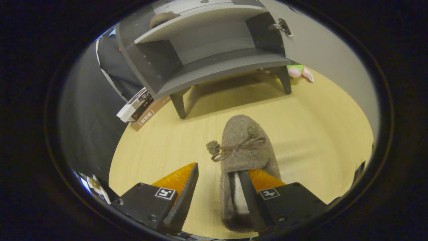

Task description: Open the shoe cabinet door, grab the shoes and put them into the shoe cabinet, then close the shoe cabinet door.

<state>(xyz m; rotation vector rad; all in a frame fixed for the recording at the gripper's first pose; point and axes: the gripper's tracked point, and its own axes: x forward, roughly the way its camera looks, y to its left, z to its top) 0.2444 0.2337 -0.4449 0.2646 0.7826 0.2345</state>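
Note:
A grey fuzzy shoe (245,140) with a brown bow lies on the wooden floor, toe pointing toward the shoe cabinet (214,67). My gripper (218,169) is open and straddles the shoe's left side wall at the heel. One finger sits inside the shoe's opening; the other stands outside, a small gap away from the wall. The grey cabinet stands beyond the shoe on short legs, its door (321,43) swung open to the right. Its lower shelf is bare. A second fuzzy shoe (164,18) rests on the upper shelf, at its left end.
A few books (138,107) lean against the dark wall left of the cabinet's front leg. A pink and green soft toy (301,72) lies on the floor behind the cabinet's right leg, near the open door. Bare wooden floor (317,134) surrounds the shoe.

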